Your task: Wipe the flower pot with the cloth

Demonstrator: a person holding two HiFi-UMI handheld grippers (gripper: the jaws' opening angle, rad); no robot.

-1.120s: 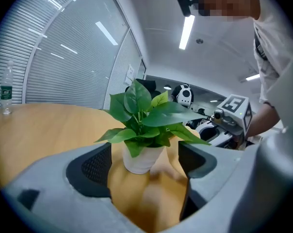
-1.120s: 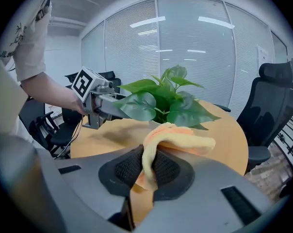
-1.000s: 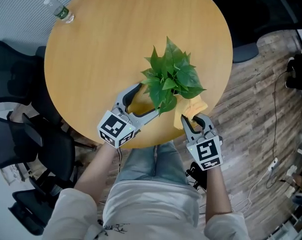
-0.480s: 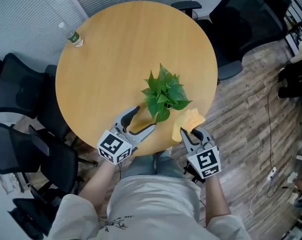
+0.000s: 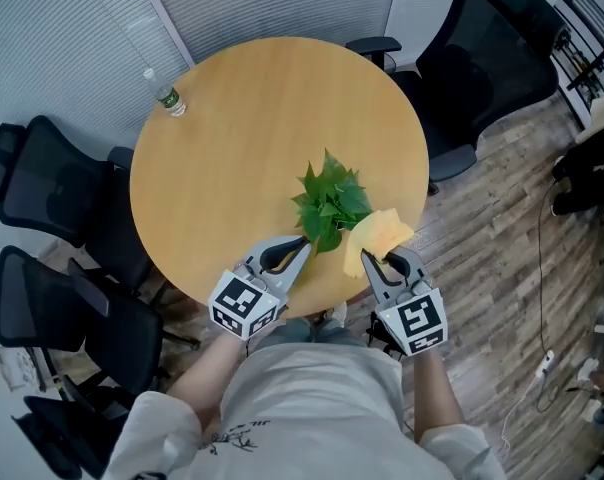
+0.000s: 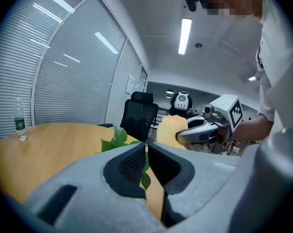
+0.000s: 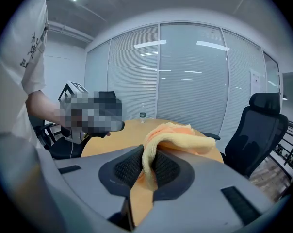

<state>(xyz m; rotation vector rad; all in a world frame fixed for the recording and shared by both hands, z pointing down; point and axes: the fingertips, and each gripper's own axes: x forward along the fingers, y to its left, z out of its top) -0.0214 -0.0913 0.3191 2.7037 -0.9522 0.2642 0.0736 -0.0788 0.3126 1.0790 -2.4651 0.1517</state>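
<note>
The green plant stands on the round wooden table near its front edge, and its leaves hide the flower pot. My left gripper hovers just left of the plant. Its jaws have just been closing and are now shut with nothing between them. In the left gripper view the left gripper has leaves behind its tips. My right gripper is shut on the yellow cloth, to the right of the plant. The cloth drapes over the right gripper.
A water bottle stands at the table's far left edge. Black office chairs ring the table, one at the back right. Wooden floor with cables lies to the right. Glass walls with blinds stand behind.
Both grippers have risen above the table. The left jaws, open beside the plant before, have shut empty. The right gripper kept the cloth and lifted it.
</note>
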